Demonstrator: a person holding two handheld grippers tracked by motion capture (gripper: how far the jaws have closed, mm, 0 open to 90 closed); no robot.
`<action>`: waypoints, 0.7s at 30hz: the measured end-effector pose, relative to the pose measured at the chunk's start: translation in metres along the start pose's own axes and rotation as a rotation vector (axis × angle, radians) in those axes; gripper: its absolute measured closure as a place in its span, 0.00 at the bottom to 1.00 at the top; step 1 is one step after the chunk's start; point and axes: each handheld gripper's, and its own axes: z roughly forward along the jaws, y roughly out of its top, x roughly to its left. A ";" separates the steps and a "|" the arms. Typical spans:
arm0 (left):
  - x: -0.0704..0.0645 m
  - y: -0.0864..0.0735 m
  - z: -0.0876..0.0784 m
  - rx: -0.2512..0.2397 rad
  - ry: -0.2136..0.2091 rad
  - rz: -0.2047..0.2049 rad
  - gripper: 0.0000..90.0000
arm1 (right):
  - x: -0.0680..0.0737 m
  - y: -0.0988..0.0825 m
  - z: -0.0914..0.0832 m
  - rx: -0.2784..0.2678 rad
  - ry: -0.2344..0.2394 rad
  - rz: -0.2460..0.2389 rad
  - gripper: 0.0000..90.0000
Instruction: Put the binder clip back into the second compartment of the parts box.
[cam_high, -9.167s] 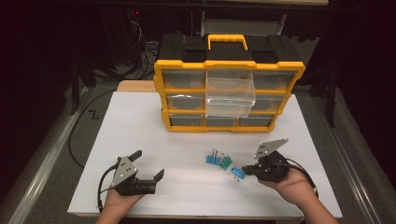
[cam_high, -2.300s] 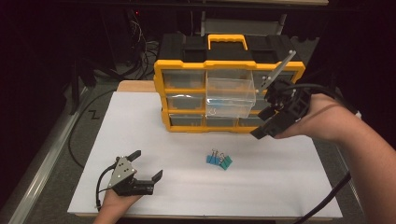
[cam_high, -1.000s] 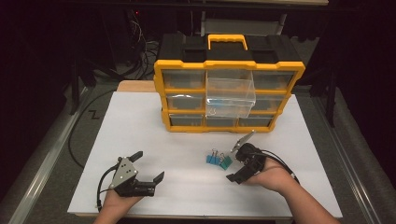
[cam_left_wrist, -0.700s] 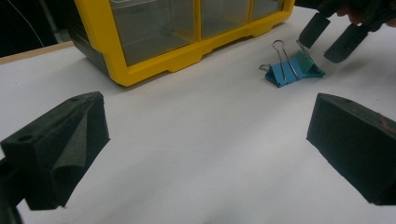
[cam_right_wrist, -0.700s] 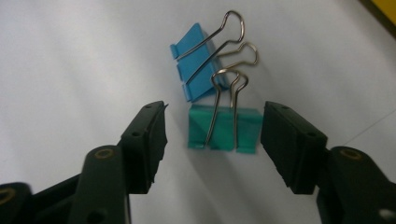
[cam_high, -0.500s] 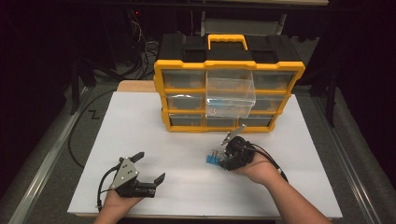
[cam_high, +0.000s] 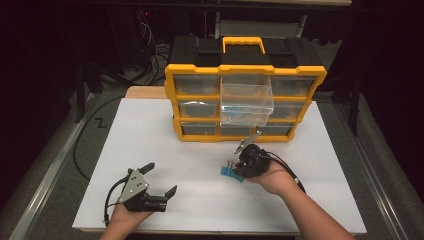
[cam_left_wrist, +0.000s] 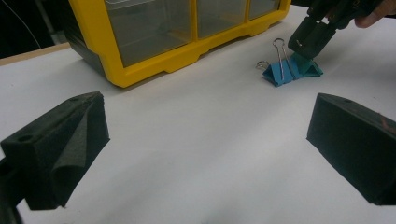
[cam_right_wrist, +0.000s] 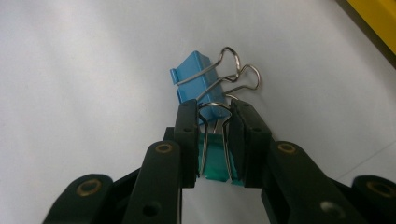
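Two black pads of the right claw (cam_right_wrist: 212, 140) are pressing on a teal binder clip (cam_right_wrist: 215, 161) from both sides, so this claw is grasping the clip; its jaws have just been closing, with the clip between them. The teal binder clip is lying on the white sheet (cam_high: 200, 150), and its wire handle is standing up between the pads. A blue binder clip (cam_right_wrist: 196, 79) is lying just beside it, touching it or almost touching it, with its silver wire loops pointing toward the organizer. In the high view the right claw (cam_high: 243, 167) is pointing down and to the left, and the right hand (cam_high: 272, 177) is coming in from the bottom edge with the forearm stretched over the sheet.

The left claw (cam_high: 159, 177) is staying released, with its jaws standing wide apart and nothing between them. The left hand (cam_high: 127, 212) is holding it low near the front edge of the desk (cam_high: 145, 91), well apart from the clips, and it is pointing to the right.

Behind the clips a yellow and black organizer (cam_high: 245, 100) with clear drawers is standing on the sheet. One clear drawer (cam_high: 247, 102) in the middle is sticking out. Around the desk the room is dark, and black cables (cam_high: 87, 145) are lying on the grey floor at the left.
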 end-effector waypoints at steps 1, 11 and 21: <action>0.000 0.000 0.000 0.001 0.000 0.001 0.00 | 0.001 -0.001 -0.001 0.000 -0.005 0.000 0.83; -0.001 0.000 0.000 0.001 0.000 -0.001 0.00 | 0.001 -0.016 -0.020 0.024 0.014 0.006 0.84; -0.002 0.000 0.001 0.004 0.004 -0.003 0.00 | 0.000 -0.034 -0.042 0.021 0.066 0.001 0.84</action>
